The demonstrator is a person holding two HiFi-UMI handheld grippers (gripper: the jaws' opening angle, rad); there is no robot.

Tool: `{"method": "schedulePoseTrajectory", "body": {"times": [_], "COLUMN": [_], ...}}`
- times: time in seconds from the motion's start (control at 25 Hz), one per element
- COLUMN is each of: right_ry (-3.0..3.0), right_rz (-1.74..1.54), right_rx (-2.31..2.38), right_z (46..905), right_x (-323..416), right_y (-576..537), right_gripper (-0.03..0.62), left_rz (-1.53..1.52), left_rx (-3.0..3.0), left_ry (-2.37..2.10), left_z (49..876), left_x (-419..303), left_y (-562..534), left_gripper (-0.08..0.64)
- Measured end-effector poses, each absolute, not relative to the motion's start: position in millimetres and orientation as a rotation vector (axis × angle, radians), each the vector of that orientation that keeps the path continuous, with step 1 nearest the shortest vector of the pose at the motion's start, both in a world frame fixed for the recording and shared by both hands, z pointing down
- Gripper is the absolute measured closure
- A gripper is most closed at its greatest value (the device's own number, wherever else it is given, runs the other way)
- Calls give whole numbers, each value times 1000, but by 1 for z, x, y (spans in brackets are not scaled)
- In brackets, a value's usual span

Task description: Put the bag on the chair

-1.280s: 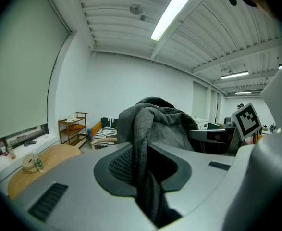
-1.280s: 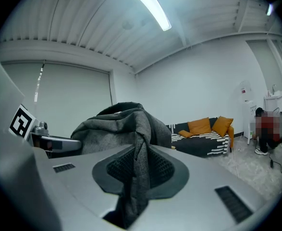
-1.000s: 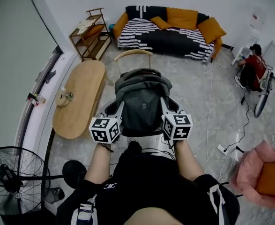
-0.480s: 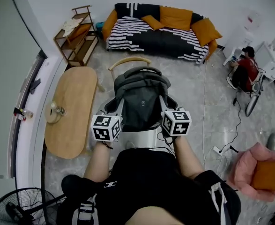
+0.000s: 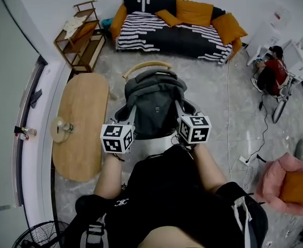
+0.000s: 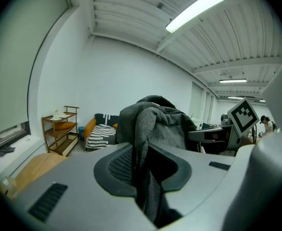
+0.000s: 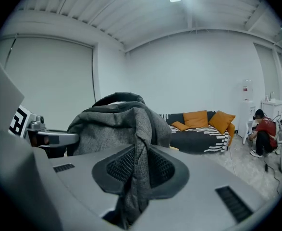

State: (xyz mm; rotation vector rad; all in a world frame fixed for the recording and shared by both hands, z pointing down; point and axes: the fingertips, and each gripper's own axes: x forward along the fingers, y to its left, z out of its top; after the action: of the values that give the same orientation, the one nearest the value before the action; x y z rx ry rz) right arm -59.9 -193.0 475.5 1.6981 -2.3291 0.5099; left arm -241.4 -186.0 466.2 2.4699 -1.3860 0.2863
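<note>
A grey backpack (image 5: 155, 105) hangs between my two grippers in front of the person's body. My left gripper (image 5: 128, 117) is shut on a fold of its fabric (image 6: 149, 186) on the left side. My right gripper (image 5: 182, 111) is shut on the fabric (image 7: 133, 186) on the right side. The chair shows only as a curved wooden backrest (image 5: 147, 66) just beyond the bag's top in the head view; its seat is hidden under the bag. In each gripper view the bag (image 6: 156, 121) (image 7: 116, 124) fills the middle, with the other gripper beyond it.
An oval wooden table (image 5: 81, 123) stands close on the left, with a wooden shelf (image 5: 81, 35) behind it. A striped sofa (image 5: 172, 27) with orange cushions lines the far wall. A person (image 5: 270, 76) crouches at the right; cables (image 5: 244, 159) and a pink armchair (image 5: 288, 182) lie nearer.
The bag has come forward, so its top now sits almost at the chair's backrest. The fan at lower left has slid nearly out of view. Both grips are unchanged.
</note>
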Motion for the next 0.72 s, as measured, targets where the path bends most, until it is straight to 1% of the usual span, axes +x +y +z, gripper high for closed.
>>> {"method": "schedulePoseTrajectory", "body": {"times": [0.32, 0.72], "right_ry": [-2338, -2366], "right_rz": [523, 545], "right_rx": [1631, 1527], "right_z": [481, 507], "right_x": [-68, -42], "right_y": [-247, -353], "right_gripper": [507, 505], "left_rz": [276, 323], "left_rx": [2407, 2329], "left_ry": [-1409, -1469], "left_z": [476, 500], "left_x": [-249, -222], "left_y": [-234, -327], "left_gripper": [480, 477]}}
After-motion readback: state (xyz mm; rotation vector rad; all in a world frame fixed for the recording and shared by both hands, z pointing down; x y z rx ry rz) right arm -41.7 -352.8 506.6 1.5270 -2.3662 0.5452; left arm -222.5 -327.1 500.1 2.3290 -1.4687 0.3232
